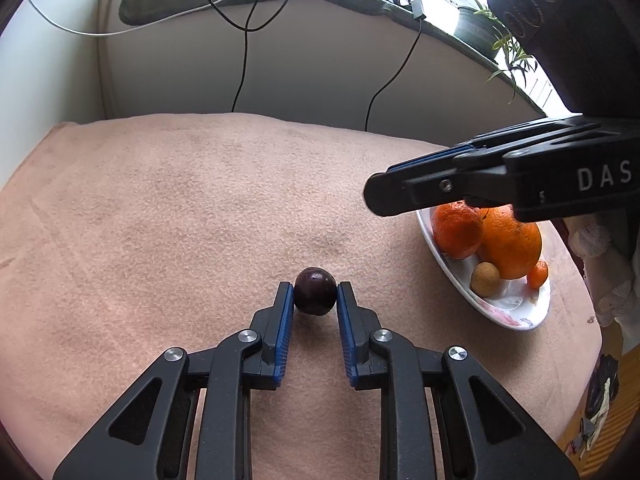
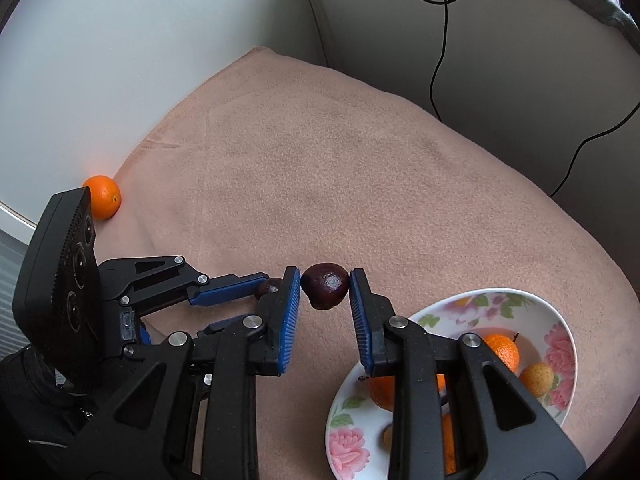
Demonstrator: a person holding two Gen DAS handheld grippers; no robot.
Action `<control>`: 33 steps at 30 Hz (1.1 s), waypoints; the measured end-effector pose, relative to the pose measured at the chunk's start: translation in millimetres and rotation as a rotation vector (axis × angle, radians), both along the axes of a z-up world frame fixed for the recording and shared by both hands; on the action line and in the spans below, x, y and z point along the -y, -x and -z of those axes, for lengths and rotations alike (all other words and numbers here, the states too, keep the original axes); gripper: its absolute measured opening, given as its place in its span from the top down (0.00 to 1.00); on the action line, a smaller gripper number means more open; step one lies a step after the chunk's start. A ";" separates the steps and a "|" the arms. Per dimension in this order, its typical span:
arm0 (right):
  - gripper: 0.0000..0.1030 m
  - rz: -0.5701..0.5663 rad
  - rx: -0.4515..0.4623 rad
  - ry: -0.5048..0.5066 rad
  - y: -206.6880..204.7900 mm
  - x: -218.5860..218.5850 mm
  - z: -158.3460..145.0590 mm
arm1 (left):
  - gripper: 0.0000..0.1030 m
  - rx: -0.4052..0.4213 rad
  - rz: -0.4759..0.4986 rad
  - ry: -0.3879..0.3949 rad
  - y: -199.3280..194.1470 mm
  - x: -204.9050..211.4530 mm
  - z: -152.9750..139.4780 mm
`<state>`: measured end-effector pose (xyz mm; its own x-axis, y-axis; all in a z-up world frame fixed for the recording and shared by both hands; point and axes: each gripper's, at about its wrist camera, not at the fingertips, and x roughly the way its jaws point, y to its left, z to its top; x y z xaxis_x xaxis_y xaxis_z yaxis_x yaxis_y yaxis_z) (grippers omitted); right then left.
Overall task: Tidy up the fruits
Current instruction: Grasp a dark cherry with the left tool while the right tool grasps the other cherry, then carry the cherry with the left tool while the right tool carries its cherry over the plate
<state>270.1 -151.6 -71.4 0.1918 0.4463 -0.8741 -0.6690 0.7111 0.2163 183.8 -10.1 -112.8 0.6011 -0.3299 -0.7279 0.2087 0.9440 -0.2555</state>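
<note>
My left gripper (image 1: pixel 316 290) is shut on a dark purple plum (image 1: pixel 315 290) resting on the tan blanket (image 1: pixel 180 220). My right gripper (image 2: pixel 325 284) is shut on a second dark plum (image 2: pixel 325 286), held above the blanket beside the flowered white plate (image 2: pixel 560 344). In the right wrist view the left gripper (image 2: pixel 264 300) lies to the left with its plum (image 2: pixel 269 287) partly hidden. The plate (image 1: pixel 516 312) holds two oranges (image 1: pixel 510 240), a small mandarin (image 1: pixel 538 274) and a small yellow-brown fruit (image 1: pixel 485 279). In the left wrist view the right gripper's tip (image 1: pixel 384 196) hangs over the plate.
A loose orange (image 2: pixel 103 197) lies at the blanket's far left edge by the white wall. Black and white cables (image 1: pixel 244 40) hang down the grey wall behind. A potted plant (image 1: pixel 480 24) stands on the window ledge. The blanket drops off at the right.
</note>
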 end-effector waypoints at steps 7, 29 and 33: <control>0.74 0.083 0.072 -0.085 17.9 46.4 -33.0 | 0.80 0.030 -0.008 0.019 9.7 -3.4 -8.9; 0.74 0.394 0.216 -0.168 67.5 162.1 -47.1 | 0.80 0.083 0.098 0.056 38.4 54.0 -39.5; 0.74 0.428 0.217 -0.148 70.9 178.6 -38.6 | 0.80 0.079 0.117 0.060 39.5 64.0 -39.9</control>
